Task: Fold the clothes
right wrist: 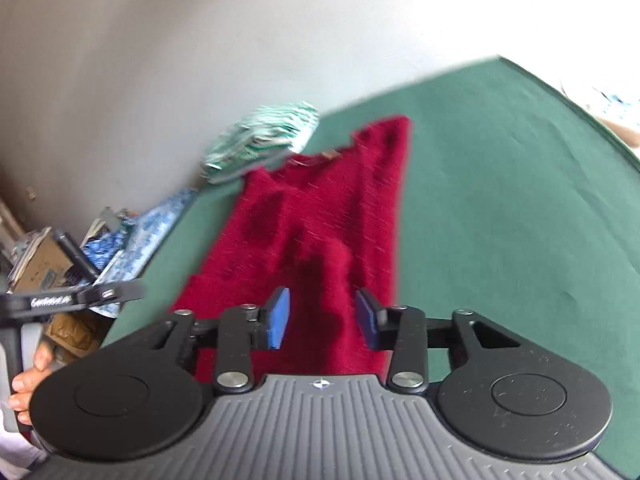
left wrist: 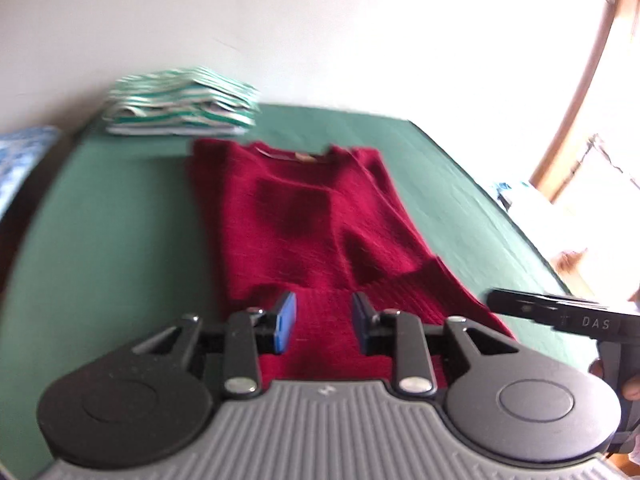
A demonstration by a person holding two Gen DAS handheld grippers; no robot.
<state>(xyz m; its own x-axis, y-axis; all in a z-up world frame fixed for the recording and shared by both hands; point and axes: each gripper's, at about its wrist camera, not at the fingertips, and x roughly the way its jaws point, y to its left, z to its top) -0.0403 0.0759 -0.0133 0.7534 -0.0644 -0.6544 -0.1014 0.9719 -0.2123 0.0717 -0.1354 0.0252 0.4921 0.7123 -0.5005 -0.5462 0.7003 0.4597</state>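
My left gripper (left wrist: 324, 324) has its two blue pads (left wrist: 286, 322) spread apart with nothing between them, hovering just above the ribbed hem of the red sweater (left wrist: 316, 220). My right gripper (right wrist: 323, 320) is likewise released, pads (right wrist: 278, 322) parted over the lower part of the same sweater (right wrist: 316, 232), gripping nothing. Both tools point forward along the garment toward the wall, side by side: the right one's black body shows at the edge of the left view, and the left one's handle, with the operator's hand (right wrist: 28, 380) wrapped round it, shows at the edge of the right view.

I see one red sweater, lying flat on the green table cover (left wrist: 120, 220) as a long narrow strip, sides apparently folded inward, neckline and label at the far end. Beyond the collar, toward the far left corner, sits one stack of folded green-and-white striped clothes (left wrist: 180, 102); how many pieces it holds I cannot tell through the blur. Off the table's left side I see a blue-and-white patterned cloth (right wrist: 160, 224) and some cardboard boxes (right wrist: 40, 268).
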